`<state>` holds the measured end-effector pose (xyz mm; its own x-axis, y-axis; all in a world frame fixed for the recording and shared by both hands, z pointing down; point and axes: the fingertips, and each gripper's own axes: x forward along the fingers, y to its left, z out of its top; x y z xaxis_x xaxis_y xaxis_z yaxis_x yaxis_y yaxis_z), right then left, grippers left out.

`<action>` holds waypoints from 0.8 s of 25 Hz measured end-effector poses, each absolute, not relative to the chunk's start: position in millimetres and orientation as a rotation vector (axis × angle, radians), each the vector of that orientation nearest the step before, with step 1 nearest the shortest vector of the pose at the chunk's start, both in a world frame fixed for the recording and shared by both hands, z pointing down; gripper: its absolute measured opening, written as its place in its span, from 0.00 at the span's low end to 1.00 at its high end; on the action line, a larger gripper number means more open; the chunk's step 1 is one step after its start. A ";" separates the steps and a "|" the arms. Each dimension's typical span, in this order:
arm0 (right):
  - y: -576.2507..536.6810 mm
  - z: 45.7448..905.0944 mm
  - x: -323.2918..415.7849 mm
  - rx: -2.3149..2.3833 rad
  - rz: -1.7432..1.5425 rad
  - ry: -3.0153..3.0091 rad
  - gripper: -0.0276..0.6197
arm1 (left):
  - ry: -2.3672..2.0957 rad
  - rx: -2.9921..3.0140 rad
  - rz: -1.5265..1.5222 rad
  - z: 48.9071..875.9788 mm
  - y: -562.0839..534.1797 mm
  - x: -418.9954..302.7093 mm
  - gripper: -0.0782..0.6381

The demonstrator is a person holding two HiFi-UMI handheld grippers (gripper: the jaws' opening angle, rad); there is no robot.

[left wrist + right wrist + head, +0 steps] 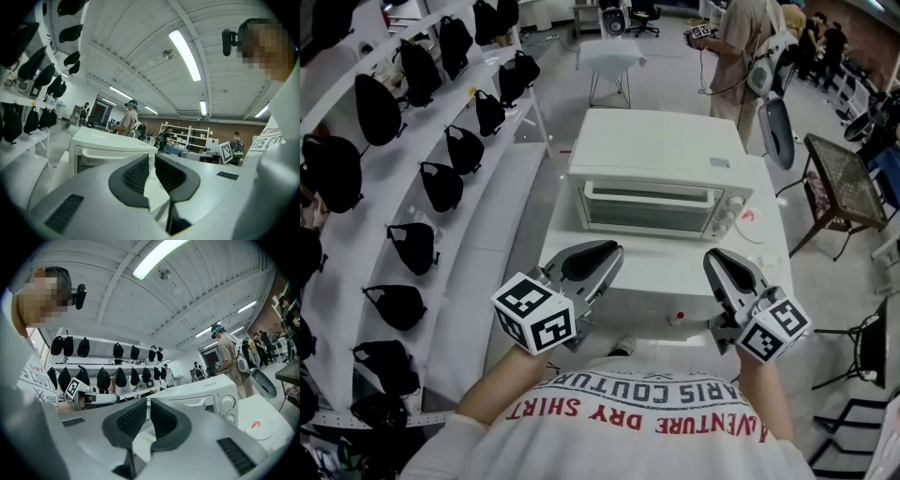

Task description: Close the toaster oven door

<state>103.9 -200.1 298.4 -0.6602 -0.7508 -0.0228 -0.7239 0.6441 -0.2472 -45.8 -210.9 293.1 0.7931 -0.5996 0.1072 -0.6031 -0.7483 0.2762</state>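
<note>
A white toaster oven (652,178) stands on a white table (675,281), and its glass door (647,208) is upright against the front, with knobs (733,214) at its right. My left gripper (605,255) hovers over the table's near edge, in front of the oven's left side, jaws shut with nothing between them. My right gripper (720,262) is level with it at the right, also shut and empty. In the left gripper view, the oven (108,145) sits past the gripper (151,166). In the right gripper view, the oven (201,397) sits beyond the gripper (148,416).
Tiered white shelves with several black bags (441,183) run along the left. A person (741,47) stands behind the table, near a chair (778,131). A dark side table (844,178) stands at the right. A small red thing (680,317) lies on the table's near part.
</note>
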 end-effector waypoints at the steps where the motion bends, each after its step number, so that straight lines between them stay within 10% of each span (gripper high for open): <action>1: -193.0 297.3 101.5 -1.217 -0.332 2.737 0.10 | -0.914 2.689 0.015 291.9 -203.2 -45.3 0.19; 20: -121.0 300.2 92.3 -1.135 -0.351 2.740 0.08 | -0.901 2.718 0.031 295.6 -128.3 -34.8 0.17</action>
<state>92.3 -121.0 300.2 -0.7010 -0.7112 -0.0531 -0.6749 0.6856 -0.2729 -34.8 -128.3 295.6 0.8055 -0.5829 0.1064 -0.5888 -0.7673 0.2540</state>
